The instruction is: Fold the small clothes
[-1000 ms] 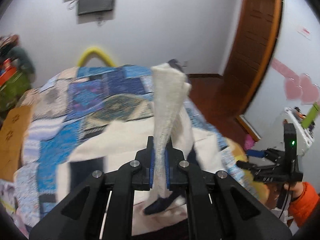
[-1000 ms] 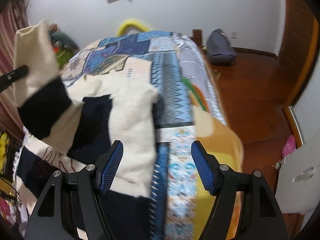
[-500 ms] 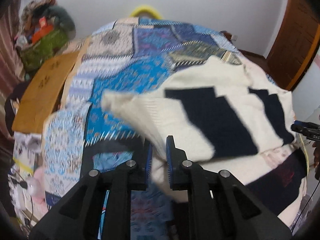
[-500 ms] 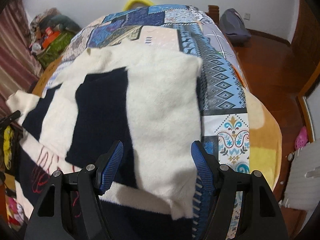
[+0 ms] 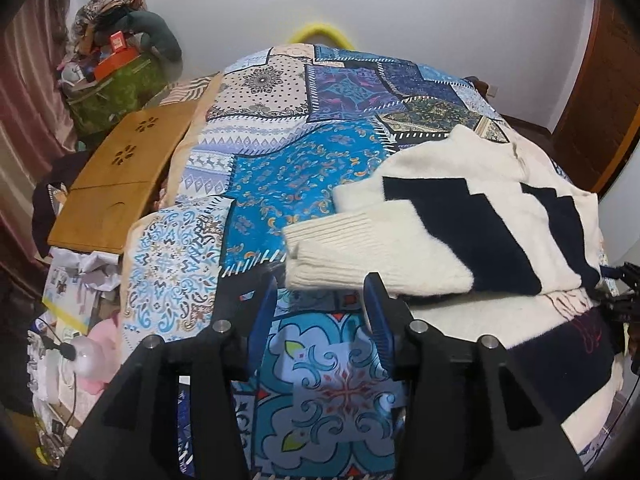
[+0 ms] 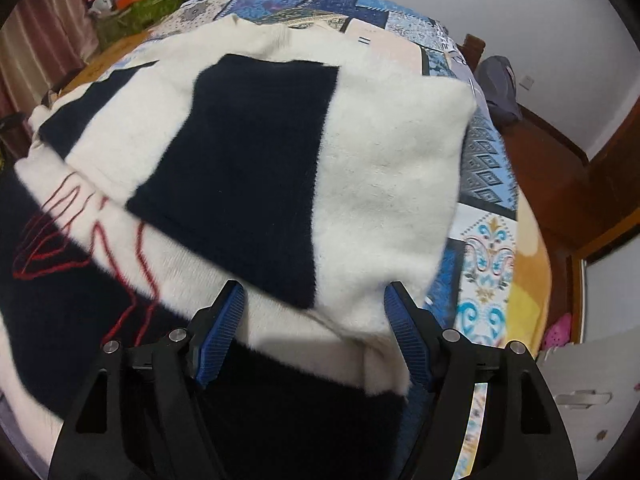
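Sweater is lying sleeve-folded on the patchwork quilt with my left gripper and right gripper both gaping wide, holding nothing, so that ribbed cuff could totally flop back out if I bump it.

left gripper now spread and empty, sleeve released, folded across sweater

Bare quilt left of sweater

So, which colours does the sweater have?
Cream with navy blocks on the sweater; clearest in the right wrist view.
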